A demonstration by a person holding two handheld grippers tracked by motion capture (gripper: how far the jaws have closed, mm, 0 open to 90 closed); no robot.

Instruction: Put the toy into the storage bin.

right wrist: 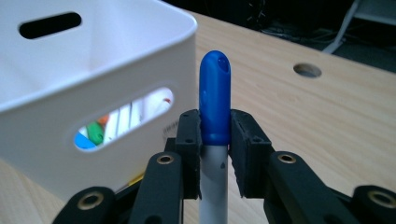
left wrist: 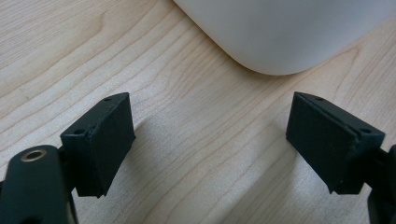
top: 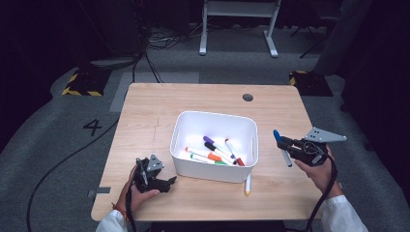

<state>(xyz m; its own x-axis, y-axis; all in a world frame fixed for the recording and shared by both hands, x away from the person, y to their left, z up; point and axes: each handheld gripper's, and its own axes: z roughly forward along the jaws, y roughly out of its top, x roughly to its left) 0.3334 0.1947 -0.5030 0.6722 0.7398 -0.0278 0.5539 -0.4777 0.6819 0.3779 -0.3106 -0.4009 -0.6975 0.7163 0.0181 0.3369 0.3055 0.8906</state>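
Observation:
A white bin stands mid-table with several coloured markers lying inside. To its right, held above the table, my right gripper is shut on a blue-capped marker; in the right gripper view the pads clamp the blue-capped marker just below its cap, next to the bin's handle slot. A marker with an orange tip lies on the table against the bin's front right corner. My left gripper rests low at the bin's front left, its jaws wide apart over bare wood, nothing between the fingers.
The wooden table has a round cable hole near its far edge. The bin's rounded corner sits just ahead of the left jaws. Beyond the table are a dark floor, cables and a white frame.

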